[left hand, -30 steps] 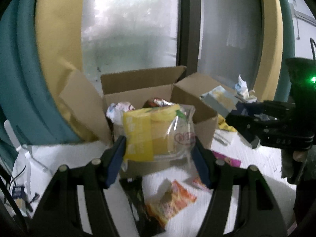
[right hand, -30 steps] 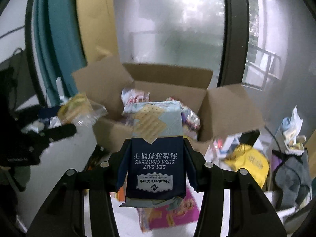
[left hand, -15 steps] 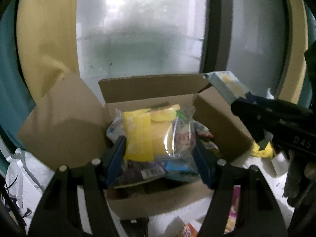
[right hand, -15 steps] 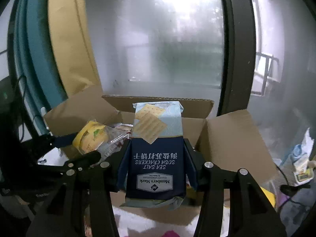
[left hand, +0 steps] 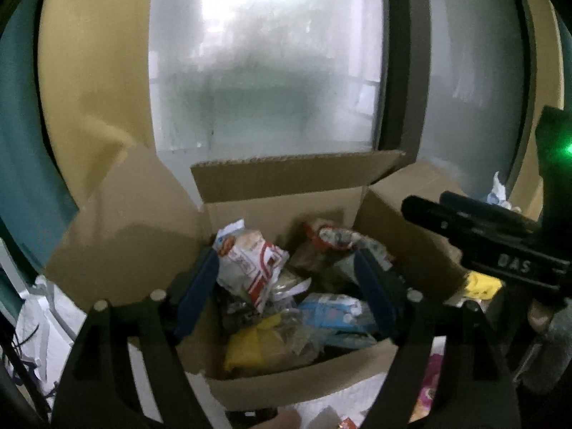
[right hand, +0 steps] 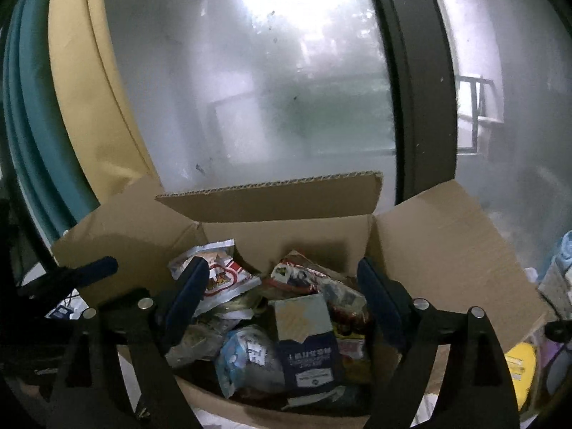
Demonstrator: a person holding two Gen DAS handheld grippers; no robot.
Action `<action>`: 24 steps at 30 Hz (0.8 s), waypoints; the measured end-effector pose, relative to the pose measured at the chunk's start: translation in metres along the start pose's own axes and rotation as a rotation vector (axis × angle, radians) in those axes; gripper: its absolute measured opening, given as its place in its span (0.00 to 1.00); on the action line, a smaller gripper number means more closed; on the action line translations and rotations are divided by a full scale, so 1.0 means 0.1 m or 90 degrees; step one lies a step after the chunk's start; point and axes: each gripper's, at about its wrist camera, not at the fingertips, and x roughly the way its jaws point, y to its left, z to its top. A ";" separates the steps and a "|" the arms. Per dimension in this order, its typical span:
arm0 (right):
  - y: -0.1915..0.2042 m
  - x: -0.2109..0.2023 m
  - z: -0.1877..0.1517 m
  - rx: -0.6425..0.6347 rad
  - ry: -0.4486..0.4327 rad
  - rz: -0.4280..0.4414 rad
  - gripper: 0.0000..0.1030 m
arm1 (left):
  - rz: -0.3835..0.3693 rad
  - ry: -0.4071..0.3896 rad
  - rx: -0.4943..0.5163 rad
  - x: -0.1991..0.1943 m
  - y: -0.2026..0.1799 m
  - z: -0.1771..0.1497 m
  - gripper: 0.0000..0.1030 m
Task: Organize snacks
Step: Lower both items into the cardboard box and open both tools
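Both packets have left the claws and now lie in the cardboard box (left hand: 286,386). Left claw (left hand: 286,296) hangs released above the yellow packet (left hand: 257,348); right claw (right hand: 282,300) is likewise spread, empty, over the cracker pack (right hand: 307,343) standing among other snacks.

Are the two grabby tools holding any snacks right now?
No. Both are open and empty. The left tool and right tool hover over the cardboard box; the yellow packet and cracker box lie inside it.
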 end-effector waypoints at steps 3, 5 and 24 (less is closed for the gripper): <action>0.10 -0.08 0.04 -0.016 -0.005 -0.002 0.85 | -0.009 -0.015 -0.003 -0.13 0.01 0.04 0.77; 0.14 -0.14 0.06 -0.031 -0.007 -0.002 0.85 | -0.009 -0.025 -0.007 -0.25 0.03 0.05 0.77; 0.71 -0.76 -0.39 -0.066 0.020 0.020 0.85 | 0.005 -0.033 -0.009 -1.11 0.17 -0.51 0.77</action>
